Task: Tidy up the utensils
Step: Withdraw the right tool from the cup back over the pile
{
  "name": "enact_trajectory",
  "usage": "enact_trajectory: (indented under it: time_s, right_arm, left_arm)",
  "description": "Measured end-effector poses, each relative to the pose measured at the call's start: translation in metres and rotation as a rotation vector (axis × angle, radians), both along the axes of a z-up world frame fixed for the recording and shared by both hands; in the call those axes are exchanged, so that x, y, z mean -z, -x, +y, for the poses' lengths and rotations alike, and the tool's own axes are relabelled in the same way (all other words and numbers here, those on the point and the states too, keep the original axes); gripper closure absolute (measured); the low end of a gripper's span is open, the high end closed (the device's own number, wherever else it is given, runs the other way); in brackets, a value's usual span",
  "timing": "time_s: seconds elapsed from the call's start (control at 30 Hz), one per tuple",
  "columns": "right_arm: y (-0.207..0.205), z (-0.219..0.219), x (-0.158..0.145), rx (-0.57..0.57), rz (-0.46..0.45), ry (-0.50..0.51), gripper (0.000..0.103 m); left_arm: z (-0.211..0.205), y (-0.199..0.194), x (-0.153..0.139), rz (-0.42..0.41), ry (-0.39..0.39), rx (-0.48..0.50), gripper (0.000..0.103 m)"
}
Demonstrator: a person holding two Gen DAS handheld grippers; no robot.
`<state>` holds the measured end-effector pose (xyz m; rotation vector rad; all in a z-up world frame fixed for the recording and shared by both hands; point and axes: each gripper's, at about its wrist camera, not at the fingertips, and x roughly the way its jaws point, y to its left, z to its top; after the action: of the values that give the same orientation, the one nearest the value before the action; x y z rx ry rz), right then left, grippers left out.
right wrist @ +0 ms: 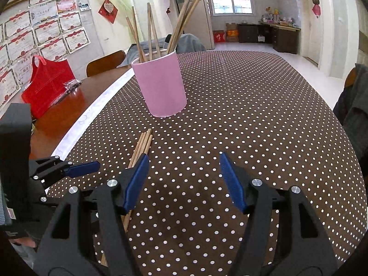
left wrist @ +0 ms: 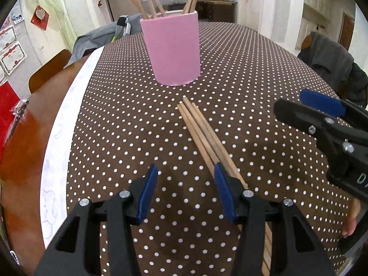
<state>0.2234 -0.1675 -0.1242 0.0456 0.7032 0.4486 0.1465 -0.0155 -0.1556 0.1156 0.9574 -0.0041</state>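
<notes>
Pink cup holds upright wooden chopsticks.

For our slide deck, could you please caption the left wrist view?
Open left tool beside loose chopsticks on the dotted tablecloth, pink cup ahead.

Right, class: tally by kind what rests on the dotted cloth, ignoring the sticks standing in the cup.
Pink cup: 1
Loose chopsticks: 4, as far as the bundle shows
Total: 5
</notes>
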Motion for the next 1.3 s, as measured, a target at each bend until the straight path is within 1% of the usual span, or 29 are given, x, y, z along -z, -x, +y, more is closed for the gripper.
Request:
enact_trajectory:
  time_s: [0.1,0.13,0.2,0.23,0.33,0.43,0.5,0.57,0.6,0.63,0.73,0.8,1.03,1.17,1.3]
  right_arm:
    - [-0.002,-0.003,0.002,0.001,0.010,-0.004,0.039]
    - [-0.003,-0.003,0.003,0.001,0.014,-0.005,0.039]
    - [-0.003,-0.003,0.006,-0.002,0.023,-0.002,0.039]
    - [-0.005,-0.001,0.006,-0.003,0.027,0.001,0.039]
    - [-0.009,0.003,0.008,-0.017,0.043,0.009,0.039]
    - [-0.010,0.012,0.012,-0.045,0.064,0.038,0.039]
    - [-0.011,0.021,0.016,-0.075,0.082,0.071,0.039]
    - [-0.013,0.032,0.019,-0.099,0.100,0.106,0.039]
    - [-0.012,0.035,0.020,-0.106,0.103,0.112,0.039]
    - [-0.012,0.038,0.021,-0.111,0.101,0.120,0.039]
    - [-0.012,0.050,0.023,-0.116,0.095,0.188,0.039]
    - [-0.014,0.054,0.027,-0.123,0.111,0.208,0.039]
    - [-0.018,0.062,0.025,-0.106,0.120,0.259,0.038]
    - [-0.024,0.064,0.023,-0.141,0.156,0.294,0.038]
    - [-0.027,0.067,0.020,-0.171,0.204,0.335,0.038]
  left_arm:
    - [-0.003,-0.004,0.001,-0.001,-0.020,0.006,0.050]
    - [-0.004,-0.007,0.003,0.018,-0.033,0.006,0.048]
    - [-0.006,-0.010,0.004,0.015,-0.054,0.002,0.044]
    - [-0.005,-0.011,0.003,0.020,-0.055,0.008,0.044]
    - [0.005,-0.012,0.003,0.029,-0.013,0.020,0.044]
    - [0.020,-0.010,0.005,0.029,0.015,0.041,0.044]
    - [0.029,-0.010,0.006,0.037,0.036,0.050,0.045]
    - [0.037,-0.009,0.006,0.041,0.068,0.064,0.055]
    - [0.038,-0.008,0.007,0.040,0.067,0.070,0.056]
    - [0.039,-0.008,0.007,0.038,0.067,0.077,0.057]
    - [0.041,-0.007,0.007,0.036,0.075,0.086,0.057]
    - [0.040,-0.008,0.007,0.032,0.076,0.087,0.057]
    - [0.041,-0.013,0.008,0.019,0.079,0.091,0.057]
    - [0.039,-0.016,0.008,0.023,0.075,0.098,0.057]
    - [0.037,-0.020,0.008,0.024,0.075,0.113,0.060]
